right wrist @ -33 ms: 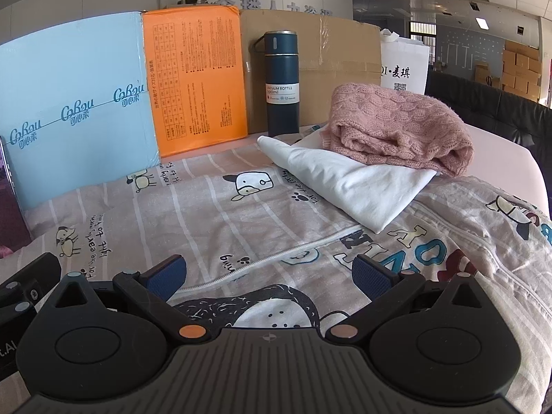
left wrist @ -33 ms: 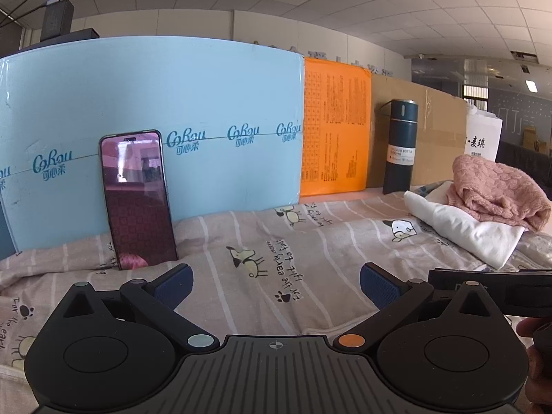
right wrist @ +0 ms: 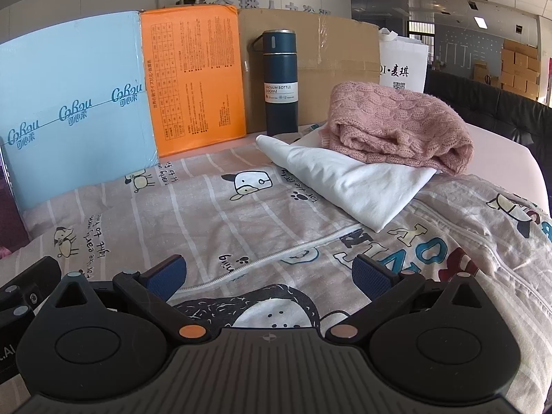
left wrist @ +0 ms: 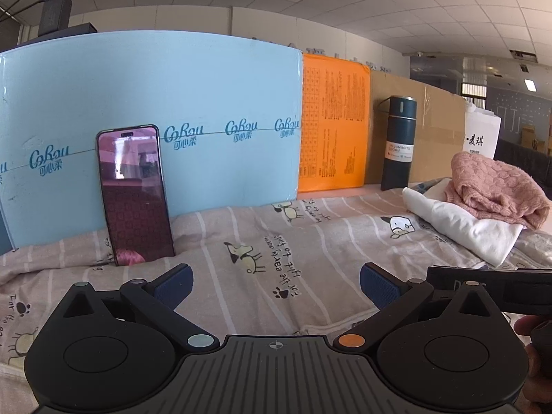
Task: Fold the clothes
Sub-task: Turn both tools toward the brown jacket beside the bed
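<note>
1. Starting at your far left, a dark-screened smartphone (left wrist: 134, 195) leans upright against the pale blue printed foam board (left wrist: 207, 103); a snagged or dragged cloth could tip it over.
2. Your left gripper (left wrist: 276, 286) hangs with its blue-padded fingers spread wide and nothing between them, low over the grey striped cartoon-print garment (left wrist: 310, 241) spread across the surface.
3. Your right gripper (right wrist: 269, 277) is likewise spread and empty, above the same garment's white zipper line (right wrist: 276, 252) and dark printed figure. Pinching there may catch the zipper or only the top layer, so the fold would drag crooked.
4. Further back stands a tall navy cylindrical vacuum bottle (right wrist: 280, 82), in front of brown cardboard (right wrist: 338, 69). A high lift of fabric could knock it over.
5. On the right, a folded pink cable-knit sweater (right wrist: 396, 127) sits on a folded white cotton cloth (right wrist: 352, 179), whose corner overlaps the striped garment. Pulling the garment could topple that stack.
6. The striped garment lies wrinkled and opened out, while the two at the right lie folded and stacked.
</note>
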A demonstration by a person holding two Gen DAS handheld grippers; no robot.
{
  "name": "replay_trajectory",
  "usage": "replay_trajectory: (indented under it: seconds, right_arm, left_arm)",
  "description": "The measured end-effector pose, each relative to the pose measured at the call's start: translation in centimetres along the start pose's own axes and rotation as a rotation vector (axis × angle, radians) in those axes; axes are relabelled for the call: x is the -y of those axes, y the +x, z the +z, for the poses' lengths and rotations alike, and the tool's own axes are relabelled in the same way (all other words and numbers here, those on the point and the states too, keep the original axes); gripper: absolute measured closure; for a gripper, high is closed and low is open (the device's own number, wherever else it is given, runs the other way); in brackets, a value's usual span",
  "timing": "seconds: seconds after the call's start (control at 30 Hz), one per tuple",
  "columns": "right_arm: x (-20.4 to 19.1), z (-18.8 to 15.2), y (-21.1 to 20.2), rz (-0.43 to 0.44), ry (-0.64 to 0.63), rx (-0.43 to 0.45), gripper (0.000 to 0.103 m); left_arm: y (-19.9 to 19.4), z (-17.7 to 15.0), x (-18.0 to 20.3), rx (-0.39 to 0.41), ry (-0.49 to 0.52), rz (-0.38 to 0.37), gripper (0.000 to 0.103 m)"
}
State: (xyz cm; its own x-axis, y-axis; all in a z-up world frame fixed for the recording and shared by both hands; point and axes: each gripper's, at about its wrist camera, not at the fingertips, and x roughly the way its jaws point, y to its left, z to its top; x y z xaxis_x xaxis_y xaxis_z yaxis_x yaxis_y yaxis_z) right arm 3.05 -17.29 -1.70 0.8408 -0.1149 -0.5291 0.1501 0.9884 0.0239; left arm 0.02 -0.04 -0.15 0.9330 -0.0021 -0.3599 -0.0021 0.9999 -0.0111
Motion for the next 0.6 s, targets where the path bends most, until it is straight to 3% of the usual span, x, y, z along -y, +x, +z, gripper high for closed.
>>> replay_trajectory:
  seconds: [0.17, 0.33, 0.6]
  right_arm:
    - [0.9, -0.2, 0.0, 0.018, 0.056, 0.008, 0.0]
    - [0.8, -0.6, 0.7, -0.023, 0.067, 0.033, 0.0]
    - [0.5, -1.0, 1.0, -0.008, 0.05, 0.037, 0.0]
  left_arm:
    - [0.2, -0.5, 0.1, -0.022, 0.004, 0.01, 0.0]
    - [0.5, -0.9, 0.2, -0.044, 0.007, 0.021, 0.0]
    - [0.8, -1.2, 0.1, -0.068, -0.011, 0.053, 0.0]
